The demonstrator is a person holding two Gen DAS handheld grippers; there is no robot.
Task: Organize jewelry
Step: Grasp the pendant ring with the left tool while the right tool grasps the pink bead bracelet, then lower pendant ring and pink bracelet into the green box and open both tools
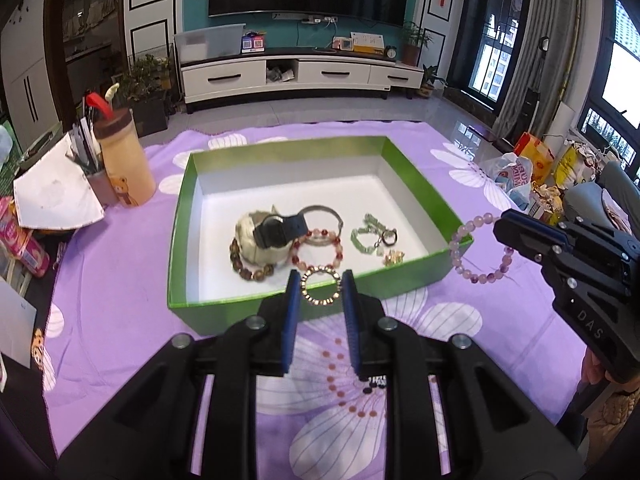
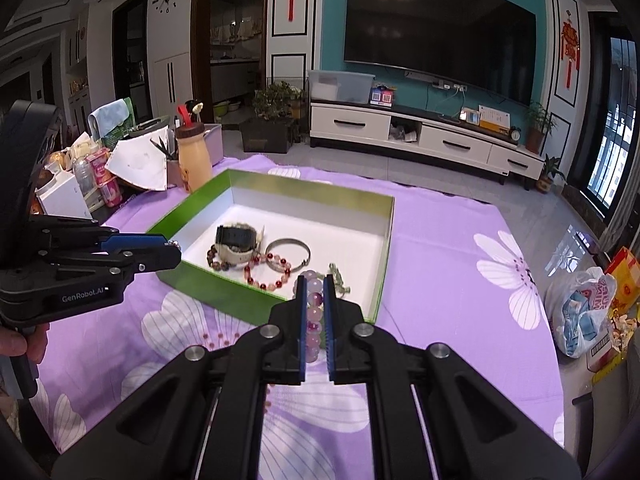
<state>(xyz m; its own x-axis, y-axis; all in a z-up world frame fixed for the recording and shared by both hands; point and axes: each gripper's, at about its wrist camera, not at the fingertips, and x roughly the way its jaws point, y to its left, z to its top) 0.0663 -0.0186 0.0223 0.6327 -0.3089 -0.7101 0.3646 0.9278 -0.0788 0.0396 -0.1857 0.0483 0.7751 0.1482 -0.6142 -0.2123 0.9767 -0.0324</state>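
Nearest to me, my left gripper (image 1: 320, 292) has its blue pads only a little apart, and a small ring of gold and pale beads, the gold bracelet (image 1: 320, 290), sits pinched between their tips. From the right wrist view I see this same gripper side-on at the left edge, a glint of the bracelet poking past its tip, but the fingers hide the rest.

My right gripper (image 2: 315, 286) is closed almost fully on the lilac bead bracelet (image 2: 315, 312). The beads run up between the pads, so I see only one strand of the loop here. The left wrist view shows the whole loop hanging free in the air from the fingertips, just off the near right corner of the box.

Under both grippers lies the purple flowered cloth (image 1: 120, 280). A strand of red beads (image 1: 340, 388) lies on it under my left gripper, partly covered by the fingers, so I cannot tell its full shape.

Beyond that is the green box (image 1: 280, 148) with its white floor. Inside are a black watch (image 1: 280, 230) on a pale cushion, a brown bead bracelet (image 1: 250, 268) half tucked under that cushion, a red bead bracelet (image 1: 318, 248), a metal bangle (image 1: 322, 212), a green bead bracelet (image 1: 366, 232) and a small gold piece (image 1: 394, 258) too small to make out.

Farther off, left of the box, stands a tan bottle (image 1: 124, 160).
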